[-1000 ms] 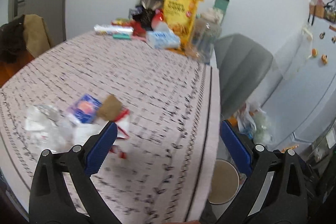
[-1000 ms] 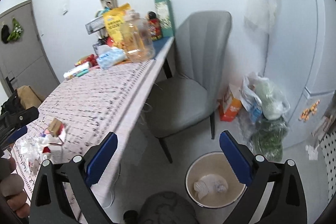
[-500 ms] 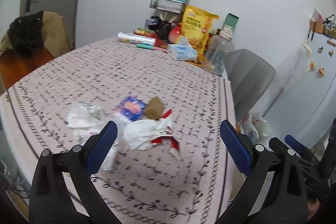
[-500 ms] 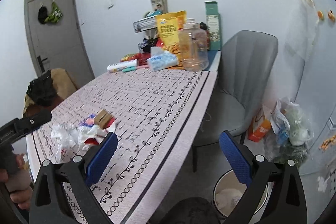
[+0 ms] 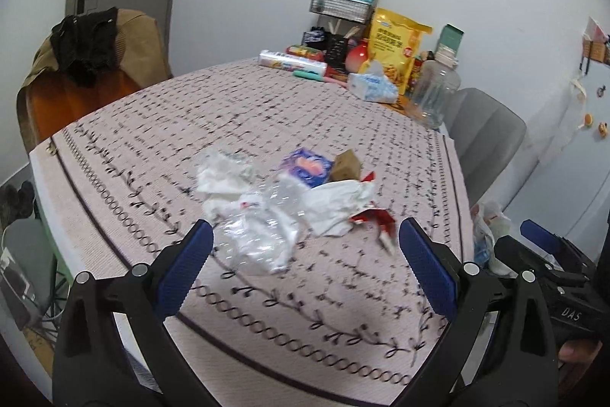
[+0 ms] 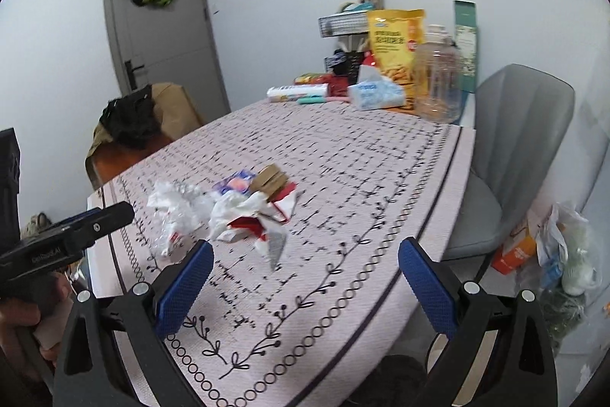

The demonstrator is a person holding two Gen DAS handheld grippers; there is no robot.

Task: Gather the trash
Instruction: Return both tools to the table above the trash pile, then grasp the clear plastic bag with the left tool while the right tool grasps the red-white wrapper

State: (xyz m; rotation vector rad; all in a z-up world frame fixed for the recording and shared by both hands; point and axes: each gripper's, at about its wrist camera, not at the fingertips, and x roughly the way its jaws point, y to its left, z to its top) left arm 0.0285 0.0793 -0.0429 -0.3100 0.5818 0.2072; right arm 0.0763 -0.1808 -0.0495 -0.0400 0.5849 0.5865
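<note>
A pile of trash lies on the patterned tablecloth [image 5: 343, 296]: crumpled clear plastic [image 5: 263, 235], white tissue [image 5: 225, 174], a white and red wrapper [image 5: 343, 205], a blue packet [image 5: 307, 167] and a small brown box [image 5: 346, 166]. My left gripper [image 5: 303, 266] is open and empty, just short of the clear plastic. My right gripper [image 6: 305, 277] is open and empty above the table's near part, with the wrapper [image 6: 251, 216] and the brown box [image 6: 271, 179] a little beyond it. The bin is out of view.
Groceries crowd the table's far end: a yellow snack bag [image 5: 396, 44], a tissue pack [image 5: 371, 86], a clear jug [image 5: 434, 90]. A grey chair [image 6: 511, 147] stands right of the table, with bags on the floor [image 6: 560, 254]. A brown chair with dark clothes [image 5: 87, 52] stands left.
Both grippers have swung and drawn back toward the table's near end, so the trash pile sits centred ahead of each. The bin has left the right view. Both stay open.
</note>
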